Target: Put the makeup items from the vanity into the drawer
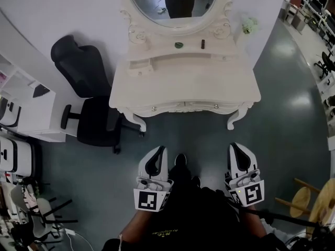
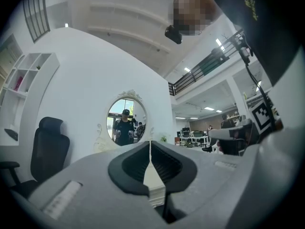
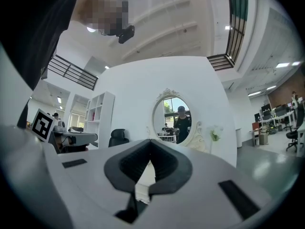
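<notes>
A white vanity (image 1: pixel 183 82) with an oval mirror (image 1: pixel 178 1) stands ahead of me against the wall. On its raised back shelf lie a small round green item (image 1: pixel 179 45) and a short dark stick-like item (image 1: pixel 203 44). The drawer front (image 1: pixel 184 107) below the top is closed and has two small knobs. My left gripper (image 1: pixel 158 151) and right gripper (image 1: pixel 235 148) hang side by side over the floor, well short of the vanity. Both are shut with nothing between the jaws. In the gripper views the shut left gripper (image 2: pixel 150 144) and the shut right gripper (image 3: pixel 150 142) point toward the mirror (image 2: pixel 125 120).
A black office chair (image 1: pixel 89 109) stands left of the vanity, beside a white shelf unit (image 1: pixel 31 109). A small green plant (image 1: pixel 249 25) sits right of the mirror. A wooden stool (image 1: pixel 306 197) is at the lower right. Grey-green floor (image 1: pixel 199 135) lies between me and the vanity.
</notes>
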`<state>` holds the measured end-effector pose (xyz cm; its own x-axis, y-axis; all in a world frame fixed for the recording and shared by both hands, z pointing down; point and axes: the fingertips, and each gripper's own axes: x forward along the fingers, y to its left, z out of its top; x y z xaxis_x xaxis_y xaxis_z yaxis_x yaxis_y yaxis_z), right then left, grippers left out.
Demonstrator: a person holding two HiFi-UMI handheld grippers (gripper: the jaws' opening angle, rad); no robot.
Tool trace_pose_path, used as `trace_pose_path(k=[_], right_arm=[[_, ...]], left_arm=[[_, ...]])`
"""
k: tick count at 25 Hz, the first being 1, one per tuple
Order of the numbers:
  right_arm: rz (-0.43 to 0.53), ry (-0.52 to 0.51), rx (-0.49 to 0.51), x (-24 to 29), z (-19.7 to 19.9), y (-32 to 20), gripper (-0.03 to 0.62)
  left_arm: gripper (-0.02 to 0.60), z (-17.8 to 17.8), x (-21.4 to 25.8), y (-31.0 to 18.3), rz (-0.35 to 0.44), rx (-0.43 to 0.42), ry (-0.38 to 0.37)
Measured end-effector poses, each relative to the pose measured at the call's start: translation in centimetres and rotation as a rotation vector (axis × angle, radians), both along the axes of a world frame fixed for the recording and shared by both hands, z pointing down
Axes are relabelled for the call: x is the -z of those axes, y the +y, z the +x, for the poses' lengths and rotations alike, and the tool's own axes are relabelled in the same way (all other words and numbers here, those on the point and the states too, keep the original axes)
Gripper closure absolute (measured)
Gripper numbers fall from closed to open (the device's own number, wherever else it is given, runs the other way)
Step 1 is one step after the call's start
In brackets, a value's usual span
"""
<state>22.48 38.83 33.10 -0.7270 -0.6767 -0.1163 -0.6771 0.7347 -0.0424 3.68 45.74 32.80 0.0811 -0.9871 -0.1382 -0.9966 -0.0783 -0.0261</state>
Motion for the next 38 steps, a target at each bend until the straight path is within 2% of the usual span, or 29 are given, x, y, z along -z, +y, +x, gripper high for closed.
trace_pose_path(k=[4, 9, 15, 19, 21, 25, 28, 31, 36, 37, 38], right_arm=[[0.003, 0.015, -0.021, -1.3, -1.1, -3.8, 0.592], [0.007, 0.025, -0.084, -2.4, -3.9, -11.6, 0.592], [0.037, 0.055, -0.154, 0.2, -10.0, -23.0, 0.594], [0.047, 0.071, -0.183, 1.7, -12.9, -29.0, 0.592], [0.045, 0.071, -0.192, 2.1, -13.7, -31.2, 0.592], [0.018, 0.078, -0.170, 1.4, -14.8, -34.4, 0.592], [0.017, 0.081, -0.145, 1.5, -15.4, -36.2, 0.592], [0.024, 0.089, -0.147, 1.6, -15.1, -37.6, 0.592], [-0.005, 0.087, -0.184, 0.8, -13.7, -39.2, 0.592], [-0.012, 0.088, -0.189, 0.5, -13.5, -39.4, 0.593], [-0.019, 0.090, -0.195, 0.2, -13.2, -39.5, 0.592]], left_arm=[[0.558, -1.7, -1.3, -4.9, -0.012, -0.015, 0.001], [0.558, -5.1, -1.7, -14.1, 0.022, -0.071, -0.015], [0.558, -10.9, 1.3, -26.7, 0.039, -0.154, -0.017], [0.558, -12.7, 2.9, -33.4, 0.063, -0.233, -0.069], [0.558, -13.4, 3.0, -36.2, 0.063, -0.249, -0.054], [0.558, -13.4, 2.4, -40.1, 0.053, -0.266, -0.054], [0.558, -13.4, 2.6, -41.8, 0.051, -0.239, -0.028], [0.558, -13.4, 2.8, -42.9, 0.043, -0.228, -0.052], [0.555, -12.2, 1.6, -45.5, -0.006, -0.306, -0.058], [0.513, -11.8, 1.4, -46.0, -0.013, -0.328, -0.044], [0.383, -11.5, 1.1, -46.6, -0.018, -0.350, -0.024]])
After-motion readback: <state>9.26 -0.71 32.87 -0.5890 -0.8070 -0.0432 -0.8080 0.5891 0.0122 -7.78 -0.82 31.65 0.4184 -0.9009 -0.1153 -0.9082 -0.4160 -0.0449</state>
